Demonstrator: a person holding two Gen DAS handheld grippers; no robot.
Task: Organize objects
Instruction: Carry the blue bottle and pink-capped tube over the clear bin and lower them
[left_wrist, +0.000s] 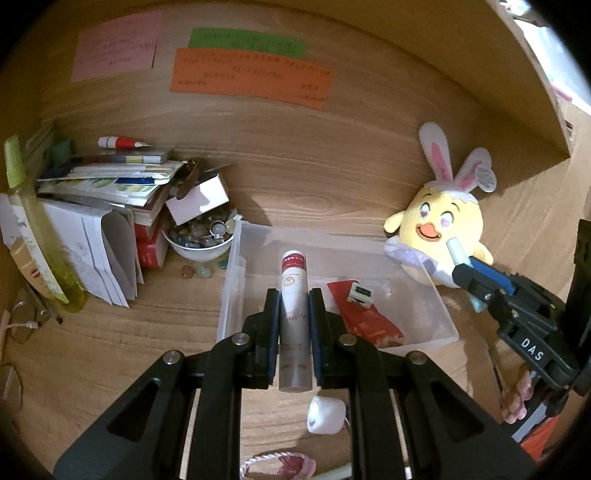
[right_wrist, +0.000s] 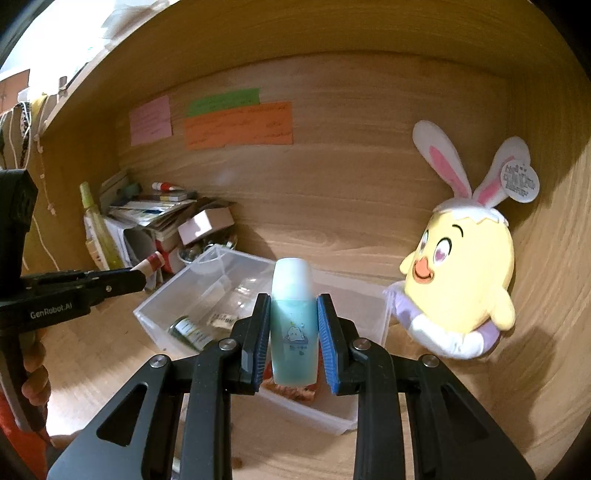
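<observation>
Clear plastic bin (left_wrist: 236, 280) sits at frame centre on the wooden desk (left_wrist: 332, 184), holding a red packet (left_wrist: 369, 321). My left gripper (left_wrist: 293, 306) pinches a white tube with a red cap (left_wrist: 293, 314) above it. My right gripper (right_wrist: 293, 321) clamps a pale blue bottle (right_wrist: 293, 325); yellow plush chick (right_wrist: 461, 273) at right.

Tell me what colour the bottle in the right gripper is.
The small plastic bottle is pale turquoise with a lighter cap and a cloud cartoon; clearest in the right wrist view.

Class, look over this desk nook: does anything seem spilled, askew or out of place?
Yes. Beads lie loose on the desk below the overfull bowl, as if spilled. The stack of papers beside it is fanned and crooked.
</observation>
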